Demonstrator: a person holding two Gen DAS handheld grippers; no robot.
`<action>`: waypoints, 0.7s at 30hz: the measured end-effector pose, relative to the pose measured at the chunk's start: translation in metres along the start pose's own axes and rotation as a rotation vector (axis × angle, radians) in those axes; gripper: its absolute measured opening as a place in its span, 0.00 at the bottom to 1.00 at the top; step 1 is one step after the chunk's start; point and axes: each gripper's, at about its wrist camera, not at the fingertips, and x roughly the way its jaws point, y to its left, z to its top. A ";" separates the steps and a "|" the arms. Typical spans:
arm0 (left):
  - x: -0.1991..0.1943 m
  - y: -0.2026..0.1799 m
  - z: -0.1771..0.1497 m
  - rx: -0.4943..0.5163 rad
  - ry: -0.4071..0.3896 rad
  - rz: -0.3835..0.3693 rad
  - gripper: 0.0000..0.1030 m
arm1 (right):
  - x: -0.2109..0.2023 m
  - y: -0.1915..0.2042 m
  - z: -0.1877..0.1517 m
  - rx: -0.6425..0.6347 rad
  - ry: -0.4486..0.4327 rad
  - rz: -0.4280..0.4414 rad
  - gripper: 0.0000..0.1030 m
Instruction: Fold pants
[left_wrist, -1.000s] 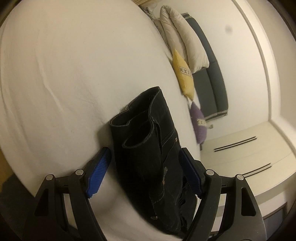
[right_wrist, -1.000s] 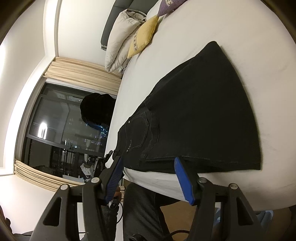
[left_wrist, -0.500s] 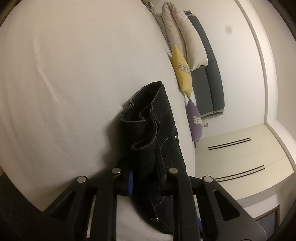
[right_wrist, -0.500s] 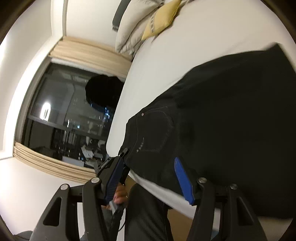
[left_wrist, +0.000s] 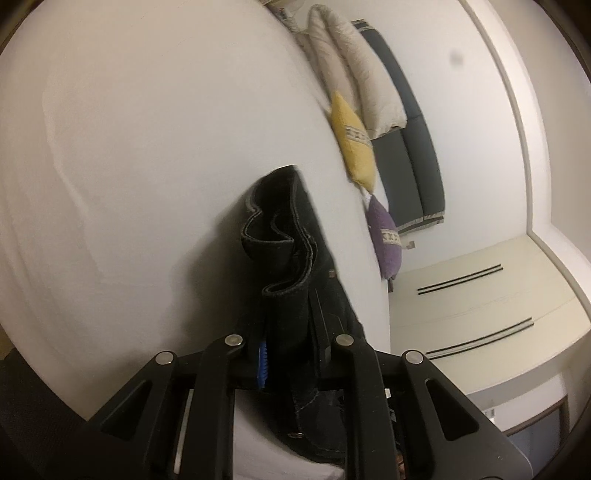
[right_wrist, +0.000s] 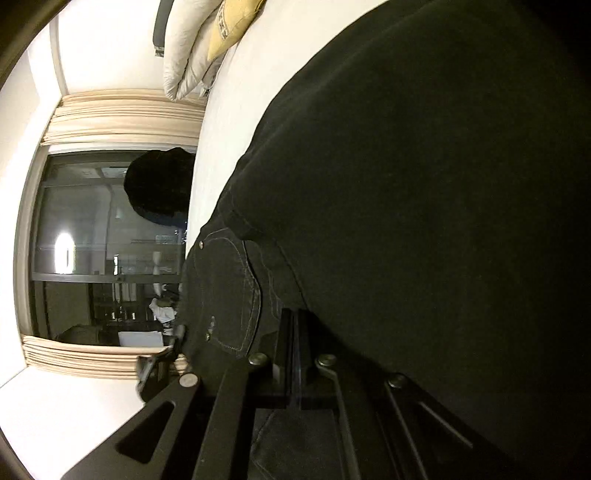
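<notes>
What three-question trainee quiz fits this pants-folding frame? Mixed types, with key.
1. True or false: the left tool is shut on the black pants.
2. Which cushion lies nearest the pants in the left wrist view? A) yellow cushion B) purple cushion C) red cushion
3. Fill in: the pants lie on a white ____.

Key: 1 true; 2 B; 3 bed. The right tool has also just closed on the pants.

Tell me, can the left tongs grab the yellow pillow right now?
Probably not. The left tongs are shut on the black pants, so they are busy, and the yellow pillow lies well beyond them, across bare white bed by the headboard.
</notes>
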 end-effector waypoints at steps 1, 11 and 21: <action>-0.001 -0.007 0.000 0.021 -0.002 0.001 0.14 | -0.001 -0.001 -0.001 0.005 -0.001 0.003 0.00; -0.007 -0.069 -0.005 0.230 -0.028 0.038 0.13 | -0.004 -0.001 -0.010 -0.018 -0.014 -0.002 0.00; 0.033 -0.201 -0.086 0.694 0.074 0.036 0.13 | -0.009 -0.007 -0.001 0.014 0.007 0.038 0.00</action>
